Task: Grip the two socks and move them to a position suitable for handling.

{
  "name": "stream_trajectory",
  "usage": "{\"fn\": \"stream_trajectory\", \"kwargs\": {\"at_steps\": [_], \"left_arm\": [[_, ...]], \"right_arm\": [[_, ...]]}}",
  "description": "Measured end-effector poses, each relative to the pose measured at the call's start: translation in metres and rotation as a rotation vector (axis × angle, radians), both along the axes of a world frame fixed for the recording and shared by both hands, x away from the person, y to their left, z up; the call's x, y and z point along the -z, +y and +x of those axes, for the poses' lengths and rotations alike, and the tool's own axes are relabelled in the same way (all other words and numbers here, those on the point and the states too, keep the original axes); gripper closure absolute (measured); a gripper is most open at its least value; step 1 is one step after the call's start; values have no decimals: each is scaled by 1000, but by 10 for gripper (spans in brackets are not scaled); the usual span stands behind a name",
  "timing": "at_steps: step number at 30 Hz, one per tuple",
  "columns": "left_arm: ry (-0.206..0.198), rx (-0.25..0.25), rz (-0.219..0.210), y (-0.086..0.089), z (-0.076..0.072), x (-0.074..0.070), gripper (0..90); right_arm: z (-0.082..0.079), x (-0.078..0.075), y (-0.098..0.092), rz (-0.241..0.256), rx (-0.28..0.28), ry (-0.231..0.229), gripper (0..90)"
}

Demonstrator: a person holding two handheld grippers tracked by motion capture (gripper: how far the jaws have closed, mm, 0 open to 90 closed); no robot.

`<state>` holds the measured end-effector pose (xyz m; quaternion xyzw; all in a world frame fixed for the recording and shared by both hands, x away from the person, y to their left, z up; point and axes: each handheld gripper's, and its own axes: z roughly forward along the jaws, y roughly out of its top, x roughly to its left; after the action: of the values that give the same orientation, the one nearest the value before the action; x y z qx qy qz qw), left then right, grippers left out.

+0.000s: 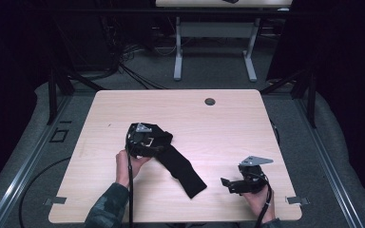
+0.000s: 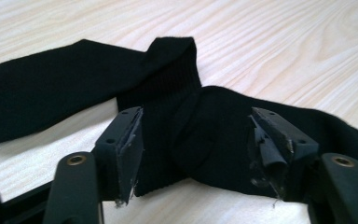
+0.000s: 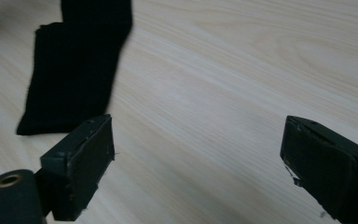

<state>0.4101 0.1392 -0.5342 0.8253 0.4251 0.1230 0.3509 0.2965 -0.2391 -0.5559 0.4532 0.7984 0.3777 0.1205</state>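
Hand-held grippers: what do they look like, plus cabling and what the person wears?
Both are black, two-jawed. The left hand-held gripper has worn, frayed pads. The right hand-held gripper carries a grey three-cornered plate. A black cable trails from the left one. The left sleeve is dark and mottled.

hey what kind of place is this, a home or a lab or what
Probably a lab or recording workspace: a bare wooden table inside a dark metal frame, cables across the grey floor, and another desk behind.

Likely a lab, cable tangle (image 1: 123,57) (dim), framed wooden table (image 1: 228,118)
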Motion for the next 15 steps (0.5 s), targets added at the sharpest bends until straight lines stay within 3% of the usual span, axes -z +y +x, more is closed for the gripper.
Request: {"fn": "stream_trajectory", "kwargs": {"at_steps": [4, 9, 15], "left_arm": [[34, 7, 17, -3, 6, 7, 406], [72, 9, 14, -4, 11, 15, 440], [81, 17, 16, -3, 14, 19, 532]], "right_arm": [[0, 0, 22, -8, -62, 13, 165], [0, 4, 45, -14, -115, 33, 324], [0, 11, 66, -14, -158, 60, 458]]}}
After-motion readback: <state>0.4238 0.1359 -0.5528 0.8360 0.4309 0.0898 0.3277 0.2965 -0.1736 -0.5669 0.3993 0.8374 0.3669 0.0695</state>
